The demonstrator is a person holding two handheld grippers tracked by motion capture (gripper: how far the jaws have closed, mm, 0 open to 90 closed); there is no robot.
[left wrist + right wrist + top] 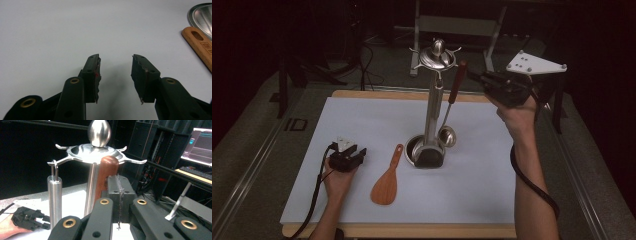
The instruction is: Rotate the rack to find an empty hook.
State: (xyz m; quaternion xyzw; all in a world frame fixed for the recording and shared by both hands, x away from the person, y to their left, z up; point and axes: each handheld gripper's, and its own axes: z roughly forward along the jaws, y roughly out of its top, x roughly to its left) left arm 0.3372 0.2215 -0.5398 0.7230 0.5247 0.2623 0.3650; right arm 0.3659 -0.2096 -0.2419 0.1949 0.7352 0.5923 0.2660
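Left tool (354,156) rests low on the white counter (337,125) at the near left, jaws wide and empty; the left gripper view confirms bare surface between them. Just beside it to the right lies a wooden spatula (386,186), flat, handle pointing away toward the stand's base.

Mid-counter stands a steel rack (433,105) on a round dished base, with a domed cap and hook arms at the top. One steel-handled utensil (54,200) hangs from a hook. A dark spatula head (428,158) sits at the base; I cannot tell whether it belongs to that utensil.

Farther off and raised, the right tool (473,75) is closed narrow on the red-brown handle of a ladle (447,136). The ladle's bowl hangs low beside the pole, just above the base; the handle top sits near the cap, close under a hook arm. Whether it is on a hook cannot be told.

Judgement: the step in hand is hanging, or lifting off, the ladle at the rack top. If hanging, the next move calls for bringing the handle's end onto a free hook, then easing the grip. The loop is not visible, so alignment is the risk.
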